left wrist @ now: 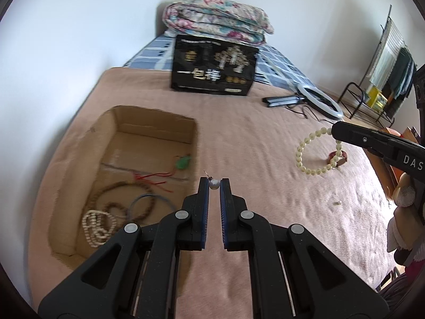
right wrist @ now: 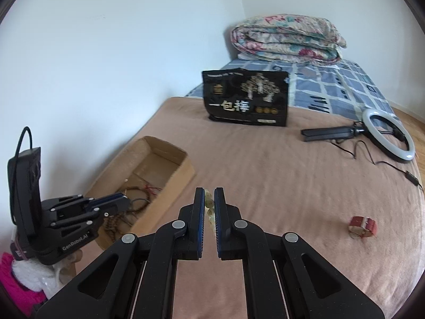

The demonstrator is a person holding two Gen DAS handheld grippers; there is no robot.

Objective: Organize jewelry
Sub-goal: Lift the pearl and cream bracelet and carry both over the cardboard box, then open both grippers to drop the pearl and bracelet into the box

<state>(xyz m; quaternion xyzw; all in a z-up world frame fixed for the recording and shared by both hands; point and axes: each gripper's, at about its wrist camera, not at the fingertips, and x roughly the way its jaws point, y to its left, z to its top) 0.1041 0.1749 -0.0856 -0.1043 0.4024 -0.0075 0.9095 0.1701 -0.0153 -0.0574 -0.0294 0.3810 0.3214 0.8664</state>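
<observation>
- Between the left gripper's (left wrist: 214, 184) tips sits a pearl earring (left wrist: 214, 184), pinched above the blanket (left wrist: 252, 159) beside the cardboard box (left wrist: 117, 117).
- Right gripper (right wrist: 209, 194) is clamped on a pale bead bracelet (left wrist: 302, 156), which hangs over the red ring-shaped band (right wrist: 362, 226).
- Bead strands (left wrist: 99, 227) and a green pendant (left wrist: 183, 162) lie inside the box.
- Farther back stands a black bag (left wrist: 215, 65).

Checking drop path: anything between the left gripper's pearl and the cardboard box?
Nothing: in the left wrist view only bare pink blanket separates the pearl earring from the cardboard box.
</observation>
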